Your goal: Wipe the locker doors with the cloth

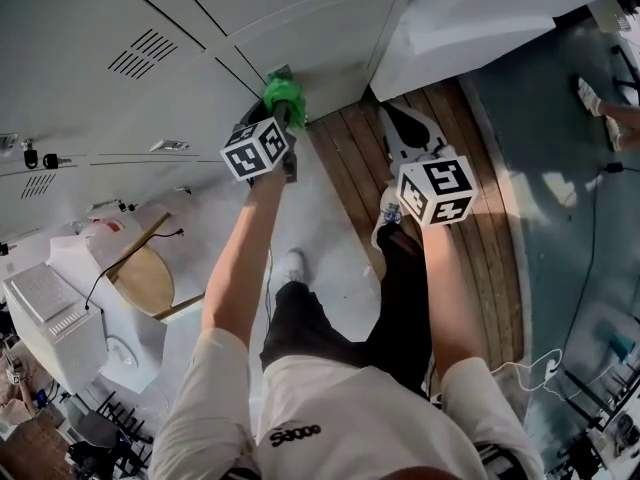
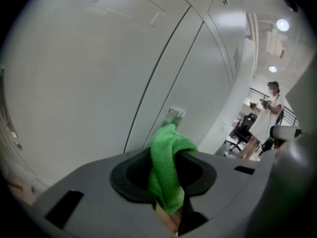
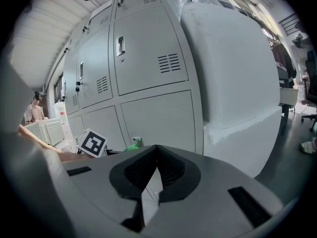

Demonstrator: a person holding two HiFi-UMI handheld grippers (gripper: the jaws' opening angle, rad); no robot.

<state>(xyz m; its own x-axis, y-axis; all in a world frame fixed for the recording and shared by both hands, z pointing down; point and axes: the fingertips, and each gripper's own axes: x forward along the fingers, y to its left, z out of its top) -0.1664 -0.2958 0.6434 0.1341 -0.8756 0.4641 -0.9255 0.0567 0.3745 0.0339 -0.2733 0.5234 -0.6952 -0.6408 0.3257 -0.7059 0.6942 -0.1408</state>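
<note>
Your left tool is clamping the green cloth right up by the lower locker door, so you are best pressing it flat and sweeping in overlapping passes, while your right tool, clenched on nothing, is hanging well clear of it.

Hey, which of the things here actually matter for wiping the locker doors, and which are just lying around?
For the job:
green cloth, pinched in the left gripper
locker doors

Not in use:
right gripper, shut and empty
round wooden board
white boxy unit
black floor cable
</note>
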